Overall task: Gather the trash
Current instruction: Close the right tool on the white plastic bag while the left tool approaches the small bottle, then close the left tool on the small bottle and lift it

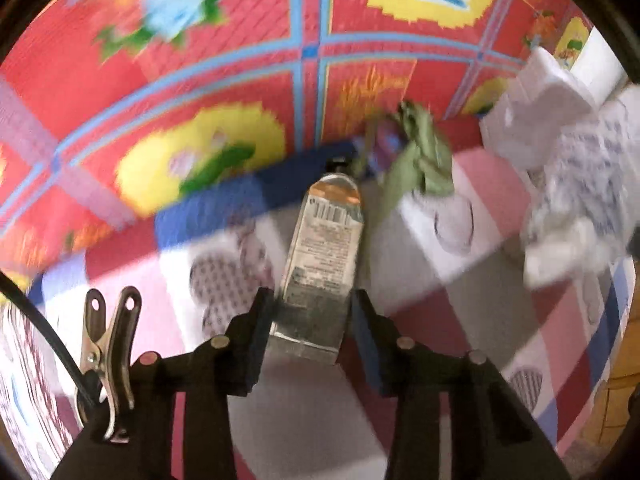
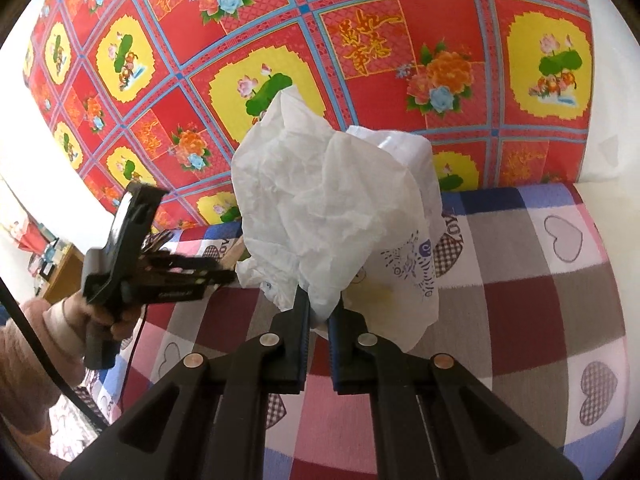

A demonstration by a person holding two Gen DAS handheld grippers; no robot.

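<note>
In the left wrist view my left gripper point(image 1: 312, 300) is shut on the flat end of a silver tube point(image 1: 324, 232) with a barcode label, its black cap pointing away over the bed's edge. A crumpled green wrapper point(image 1: 420, 156) lies just beyond it on the checked bedspread point(image 1: 472, 320). My right gripper point(image 2: 318, 300) is shut on a crumpled white plastic bag point(image 2: 320, 200) with purple print, held above the bedspread point(image 2: 540, 280). The bag shows blurred at the right of the left view point(image 1: 572, 168). The left gripper point(image 2: 224, 276), in a hand with a pink sleeve, points at the bag from the left.
A red sheet with yellow and flower patches point(image 2: 360, 40) spreads beyond the bed. White wall point(image 2: 608, 120) stands at the right. Wooden furniture point(image 2: 60, 276) is at the far left. A metal clip point(image 1: 108, 360) and a black cable point(image 1: 48, 336) hang by the left gripper.
</note>
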